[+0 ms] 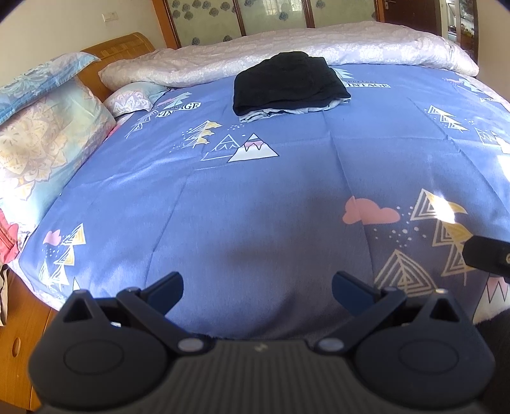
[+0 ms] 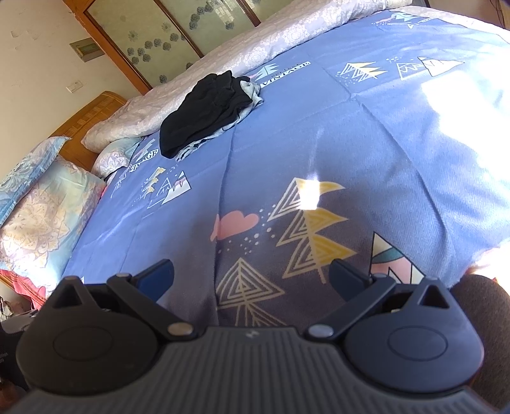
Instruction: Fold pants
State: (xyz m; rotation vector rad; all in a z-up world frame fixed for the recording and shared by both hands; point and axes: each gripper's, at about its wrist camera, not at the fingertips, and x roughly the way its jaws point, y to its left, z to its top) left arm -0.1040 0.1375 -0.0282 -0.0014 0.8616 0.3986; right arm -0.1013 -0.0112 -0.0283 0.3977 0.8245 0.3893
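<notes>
While your left gripper (image 1: 257, 288) and right gripper (image 2: 251, 275) hang spread and empty, the folded black pants (image 1: 288, 82) lie well beyond them beside the rolled quilt (image 1: 287, 47).

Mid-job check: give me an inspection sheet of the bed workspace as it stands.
Surface: blue patterned bedsheet, lightly creased, sunlit patches at right.
Job's things: black folded pants on top of a grey garment, far side.
Clutter: floral pillows at left; pale lilac quilt bunched along the far edge.
Grippers: left gripper and right gripper open, empty.
Cables: nothing seen.
Surroundings: wooden headboard, frosted patterned panels.
</notes>
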